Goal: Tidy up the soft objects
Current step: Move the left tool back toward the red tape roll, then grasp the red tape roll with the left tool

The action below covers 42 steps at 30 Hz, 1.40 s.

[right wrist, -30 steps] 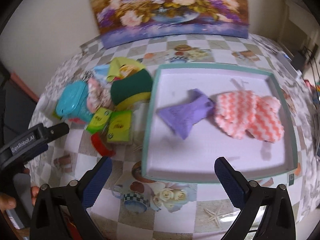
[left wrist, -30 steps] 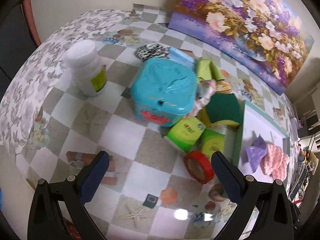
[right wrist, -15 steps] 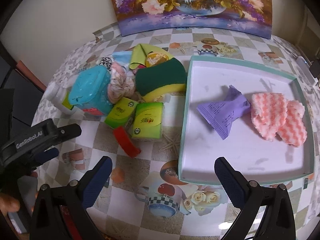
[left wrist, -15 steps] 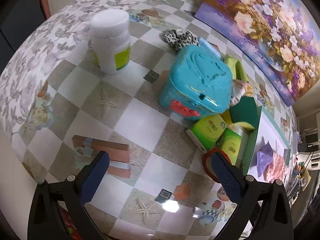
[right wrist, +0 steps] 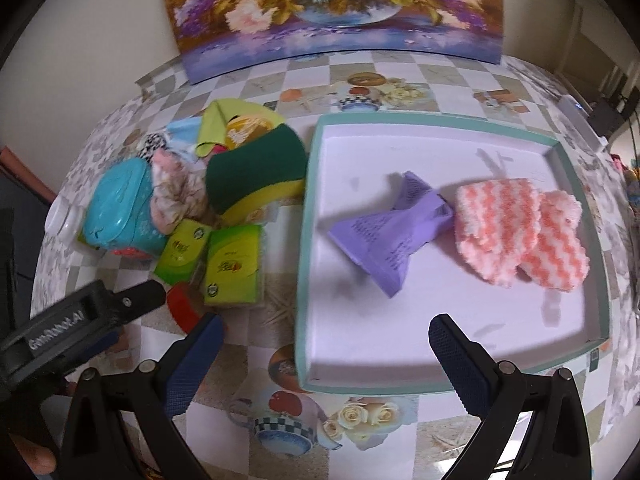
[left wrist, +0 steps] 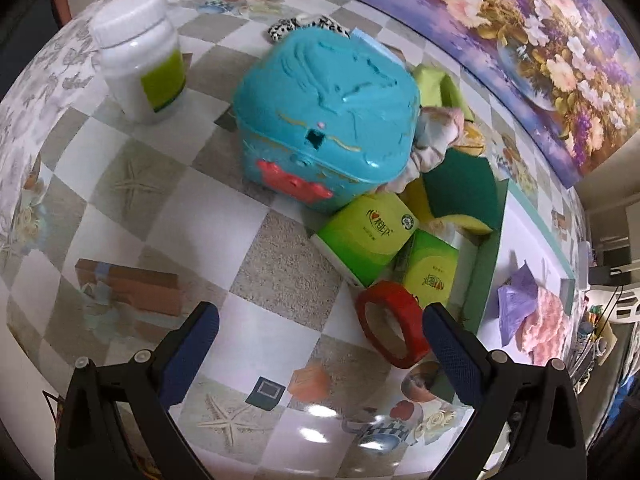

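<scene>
We see the left tool (left wrist: 320,344) with its fingers spread wide and nothing between them, held above the checkered tabletop (left wrist: 132,216). Ahead of it lies a red tape roll (left wrist: 390,330), just beside two green tissue packs (left wrist: 366,236) that touch each other. Behind these stands a turquoise box (left wrist: 324,120) with its lid down, and a white bottle (left wrist: 140,56) stands upright, apart to its left. A green and yellow sponge (left wrist: 460,196) rests against the side of the teal tray (left wrist: 486,264), with a crumpled pale cloth (left wrist: 434,140) wedged between sponge and box.

From the right wrist view we see the right tool (right wrist: 324,356) likewise spread open and empty, poised over the near rim of the tray (right wrist: 400,386). Inside the tray lie a purple packet (right wrist: 392,232) and, just to its right, two pink and white fluffy cloths (right wrist: 520,232) that overlap. A yellow-green cloth (right wrist: 224,122) lies behind the sponge (right wrist: 256,176) on the tabletop. A floral painting (right wrist: 336,8) leans against the wall at the tabletop's far edge.
</scene>
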{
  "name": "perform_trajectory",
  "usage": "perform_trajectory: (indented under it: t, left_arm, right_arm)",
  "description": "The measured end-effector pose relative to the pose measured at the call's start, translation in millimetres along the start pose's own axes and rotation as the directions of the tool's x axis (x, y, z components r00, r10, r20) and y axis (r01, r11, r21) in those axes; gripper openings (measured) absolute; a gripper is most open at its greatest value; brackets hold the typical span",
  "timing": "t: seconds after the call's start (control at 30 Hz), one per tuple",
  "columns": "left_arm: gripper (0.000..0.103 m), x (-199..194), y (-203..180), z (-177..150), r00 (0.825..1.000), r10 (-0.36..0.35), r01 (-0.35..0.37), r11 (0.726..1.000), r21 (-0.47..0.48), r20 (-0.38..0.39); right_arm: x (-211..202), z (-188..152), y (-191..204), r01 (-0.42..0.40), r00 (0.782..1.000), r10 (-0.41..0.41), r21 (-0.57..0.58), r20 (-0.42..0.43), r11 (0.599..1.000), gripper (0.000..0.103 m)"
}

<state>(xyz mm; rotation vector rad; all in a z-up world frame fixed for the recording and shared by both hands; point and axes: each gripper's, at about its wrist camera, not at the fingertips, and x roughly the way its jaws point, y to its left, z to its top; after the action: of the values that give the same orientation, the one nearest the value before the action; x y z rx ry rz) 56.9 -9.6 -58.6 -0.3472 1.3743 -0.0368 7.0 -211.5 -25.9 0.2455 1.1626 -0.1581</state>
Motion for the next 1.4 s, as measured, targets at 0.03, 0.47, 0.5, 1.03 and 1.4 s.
perform_trajectory:
  t: [0.03, 0.47, 0.5, 1.03, 1.4]
  left_arm:
    - [0.101, 2, -1, 1, 1.000, 0.005, -0.005, 1.000, 0.000, -0.002]
    - [0.101, 22, -20, 0, 0.998, -0.049, 0.050, 0.999, 0.007, -0.042]
    - [0.101, 24, -24, -1, 0.997, -0.054, 0.055, 0.998, 0.016, -0.048]
    - [0.055, 44, -56, -9, 0.991, -0.070, 0.079, 0.994, 0.081, -0.110]
    - [0.055, 22, -18, -13, 0.992, -0.068, 0.070, 0.997, 0.022, -0.109]
  right_arm:
    - [-1, 1, -4, 0.005, 1.000, -0.005, 0.014, 0.003, 1.000, 0.103]
    - [-4, 2, -23, -0.012, 1.000, 0.012, 0.093, 0.003, 0.996, 0.103]
    - [-5, 3, -24, -0.014, 1.000, 0.013, 0.098, 0.005, 0.995, 0.103]
    - [-4, 2, -30, -0.014, 1.000, 0.015, 0.107, -0.006, 0.994, 0.103]
    - [-4, 2, -14, -0.017, 1.000, 0.017, 0.035, 0.005, 0.999, 0.103]
